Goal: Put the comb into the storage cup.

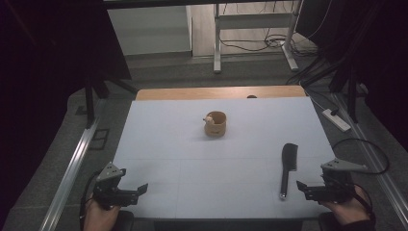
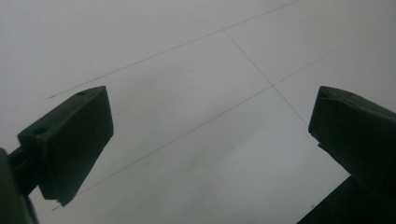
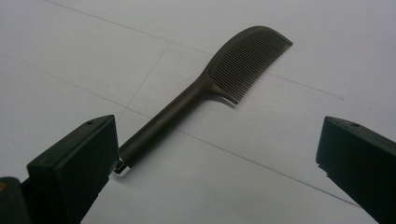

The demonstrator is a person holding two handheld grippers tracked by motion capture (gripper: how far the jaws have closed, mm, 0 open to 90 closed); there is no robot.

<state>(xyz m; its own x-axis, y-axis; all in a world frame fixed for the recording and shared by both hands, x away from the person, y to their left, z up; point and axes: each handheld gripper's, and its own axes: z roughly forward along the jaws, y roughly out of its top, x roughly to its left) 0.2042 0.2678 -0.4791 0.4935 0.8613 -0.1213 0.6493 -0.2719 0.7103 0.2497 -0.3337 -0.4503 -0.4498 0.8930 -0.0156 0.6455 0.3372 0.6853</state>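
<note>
Black comb (image 1: 288,166) lies untouched near the table's (image 1: 159,144) right front corner; right gripper (image 1: 308,188) beside it and left gripper (image 1: 137,191) both released, empty. Pickup not yet begun.

Dim, murky light throughout, darkest at the high view's sides; gripper views soft, slightly grainy.

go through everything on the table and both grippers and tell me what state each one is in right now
Comb: lying flat on the table near the right gripper, handle toward the person, not held.
Wooden cup: upright at mid-table, something small at its rim, untouched.
Left gripper: open, nothing between its jaws, over bare table.
Right gripper: open, comb handle's end beside one jaw, not gripped.
Table: covered by a pale sheet.
</note>
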